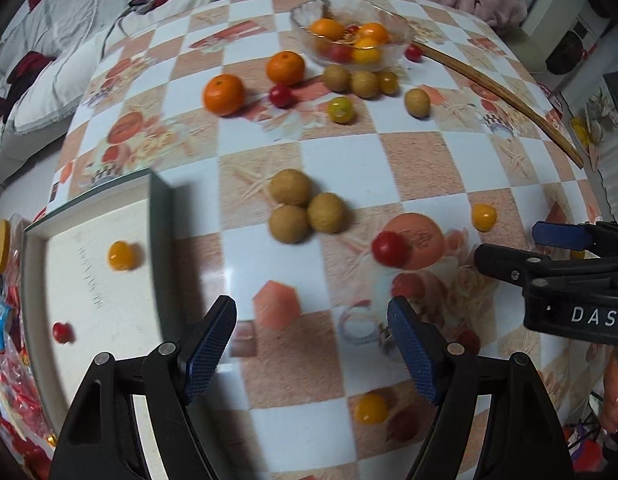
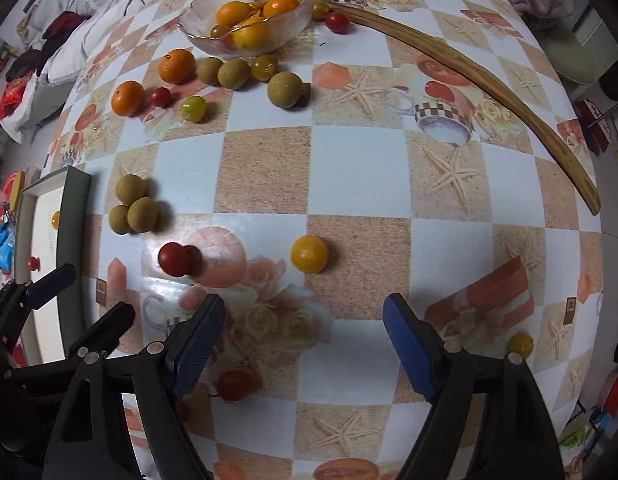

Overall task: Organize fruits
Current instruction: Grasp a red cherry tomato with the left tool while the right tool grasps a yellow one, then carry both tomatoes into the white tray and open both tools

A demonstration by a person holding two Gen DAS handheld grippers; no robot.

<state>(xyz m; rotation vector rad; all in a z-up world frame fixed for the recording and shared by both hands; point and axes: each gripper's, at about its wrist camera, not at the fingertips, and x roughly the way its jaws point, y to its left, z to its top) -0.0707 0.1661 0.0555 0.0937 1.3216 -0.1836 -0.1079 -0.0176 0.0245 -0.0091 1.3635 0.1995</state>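
Along the left edge of the table sits a white tray with a dark rim, holding one yellow tomato and one red tomato. The rest of the fruit lies loose across the surface: three brown longans clustered near the tray, two oranges and more small fruit toward the far edge, beside a glass bowl that is already part filled.

The left gripper hovers above the near part of the table, fingers wide with nothing between them. The right gripper is likewise spread wide and empty.

The round fruit is the likely trouble: a finger nudging a tomato off centre could send it rolling toward the near edge and off. The three longans touch, so closing on one may push the others away. The two grippers are near each other and could collide.

The left view shows the tray's inside plainly; the right view catches only a strip of it. The right view shows a yellow tomato near the right edge and the whole wooden stick.
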